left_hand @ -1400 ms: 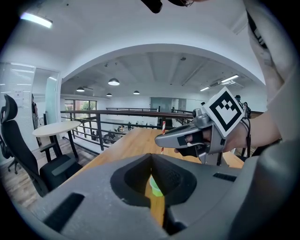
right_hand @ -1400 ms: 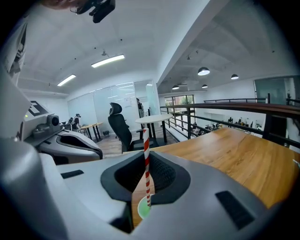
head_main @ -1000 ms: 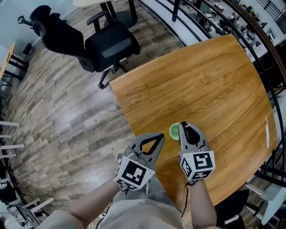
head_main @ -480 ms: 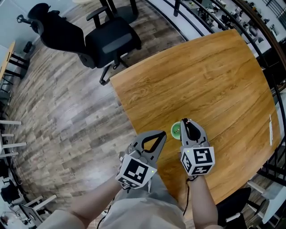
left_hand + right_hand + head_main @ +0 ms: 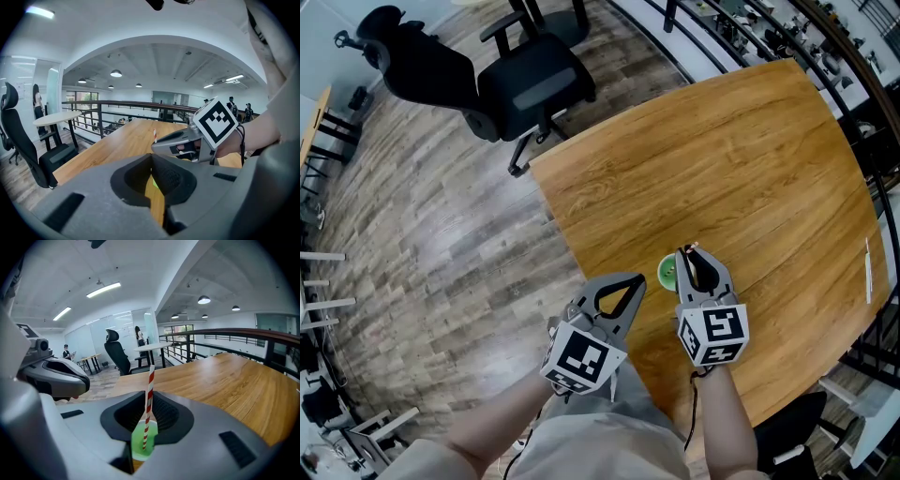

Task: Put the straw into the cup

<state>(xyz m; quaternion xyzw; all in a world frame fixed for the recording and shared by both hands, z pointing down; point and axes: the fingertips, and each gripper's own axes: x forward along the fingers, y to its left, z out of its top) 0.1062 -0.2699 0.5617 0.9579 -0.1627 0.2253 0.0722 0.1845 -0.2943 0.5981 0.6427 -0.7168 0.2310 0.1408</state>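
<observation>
**Straw held upright over the green cup**

The right gripper (image 5: 685, 257) is clamped on the straw (image 5: 149, 390), a red-and-white striped one that stands nearly upright between the jaws. Its top rises above the jaw tips. In the right gripper view its lower end shows against the green inside of the cup (image 5: 137, 452), directly under the jaws. Whether the end touches the bottom cannot be told.

The cup stands on the table (image 5: 722, 159) close to the edge nearest the person, toward the left corner of that edge. In the head view the right gripper's tip overlaps the cup's right rim.

The left gripper (image 5: 635, 282) hangs just left of the cup, over the table's edge. Its jaws are closed tip to tip with nothing between them; through the slit below the tips only wood and a sliver of green show. The two grippers sit side by side, near each other but apart.

A thin white stick (image 5: 867, 272) lies at the table's right edge, well apart from the cup. A black chair (image 5: 525, 89) stands on the floor beyond the table's far left corner.
</observation>
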